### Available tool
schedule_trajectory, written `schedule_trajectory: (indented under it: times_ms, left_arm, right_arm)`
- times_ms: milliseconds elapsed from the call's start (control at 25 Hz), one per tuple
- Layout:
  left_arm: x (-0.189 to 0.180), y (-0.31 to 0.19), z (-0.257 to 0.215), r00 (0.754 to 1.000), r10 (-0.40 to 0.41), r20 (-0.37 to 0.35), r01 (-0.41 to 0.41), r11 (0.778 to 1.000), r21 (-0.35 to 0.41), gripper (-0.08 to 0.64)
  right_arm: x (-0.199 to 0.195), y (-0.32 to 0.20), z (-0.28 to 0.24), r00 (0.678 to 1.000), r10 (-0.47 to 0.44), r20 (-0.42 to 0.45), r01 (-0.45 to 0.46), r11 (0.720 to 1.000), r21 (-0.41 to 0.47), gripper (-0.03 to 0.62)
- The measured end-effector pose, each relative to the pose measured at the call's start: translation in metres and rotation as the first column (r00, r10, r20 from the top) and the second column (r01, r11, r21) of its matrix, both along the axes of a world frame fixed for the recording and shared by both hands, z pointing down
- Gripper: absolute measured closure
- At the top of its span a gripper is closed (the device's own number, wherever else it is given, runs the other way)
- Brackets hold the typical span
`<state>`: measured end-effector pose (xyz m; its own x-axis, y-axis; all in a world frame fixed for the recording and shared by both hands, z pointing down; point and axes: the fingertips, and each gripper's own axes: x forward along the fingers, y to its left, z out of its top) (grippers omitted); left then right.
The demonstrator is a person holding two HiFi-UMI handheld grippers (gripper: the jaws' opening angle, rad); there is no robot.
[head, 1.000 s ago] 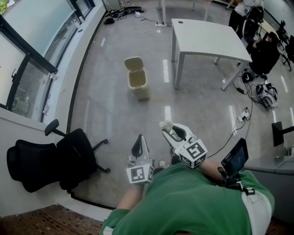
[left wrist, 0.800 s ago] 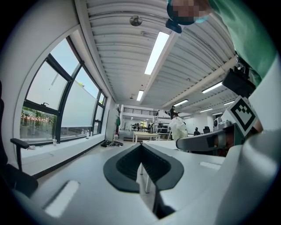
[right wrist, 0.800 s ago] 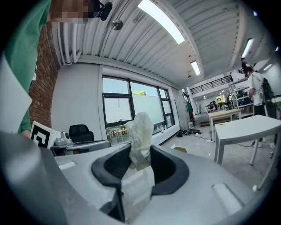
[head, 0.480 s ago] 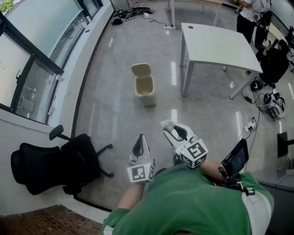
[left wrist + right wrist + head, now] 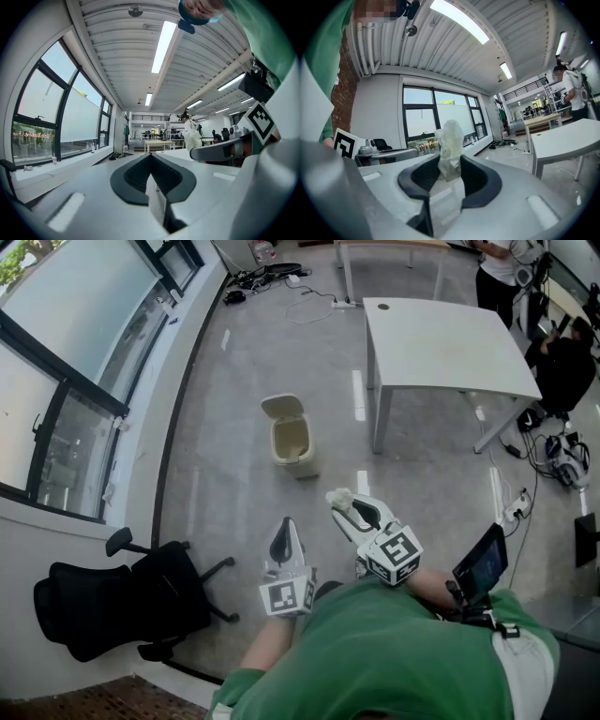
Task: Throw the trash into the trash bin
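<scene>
Grey floor point(image 5: 422, 484), polished, runs the full head view. Window wall point(image 5: 75, 324) along the left side. White table point(image 5: 450, 343) upper right, top bare; a second person point(image 5: 502, 268) stands beyond its far corner. Black office chair point(image 5: 122, 601) lower left, near the window wall. Operator in green shirt point(image 5: 375, 652) at the bottom edge, both grippers held out approx. level. Trash bin point(image 5: 302, 465), beige, stands on the floor ahead of the grippers and well apart from them, left of the table; lid flipped up, interior visible. Left gripper point(image 5: 284, 532): jaws closed tip to tip, nothing between them; gripper view confirms. Right gripper point(image 5: 345, 507): jaws clamped on the trash point(image 5: 337, 496), a crumpled pale tissue wad, its upper part sticking out past the tips; pads press both sides per the right gripper view. Trash is above the floor, short of the bin.
</scene>
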<state>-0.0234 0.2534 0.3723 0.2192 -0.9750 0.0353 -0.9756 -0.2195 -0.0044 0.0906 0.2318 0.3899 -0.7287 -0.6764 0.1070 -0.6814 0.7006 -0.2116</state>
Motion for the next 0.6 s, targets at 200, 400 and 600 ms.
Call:
schedule_trajectory:
  times_ms: [200,400,600]
  left_arm:
    - [0.021,-0.029,0.001,1.000,0.006,0.015,-0.006,1.000,-0.003,0.554]
    - [0.024,-0.046,0.004,1.000,0.000,0.028,0.001,1.000,-0.025,0.554]
    - [0.015,-0.067,0.010,0.999,0.000,0.034,0.002,0.999,-0.044,0.554]
  right_arm:
    - [0.022,-0.028,0.004,1.000,0.010,0.006,-0.010,1.000,-0.008,0.459]
    - [0.025,-0.045,0.010,1.000,0.000,0.007,0.001,0.999,-0.032,0.459]
    - [0.016,-0.066,0.017,1.000,-0.008,0.004,0.008,0.998,-0.055,0.459]
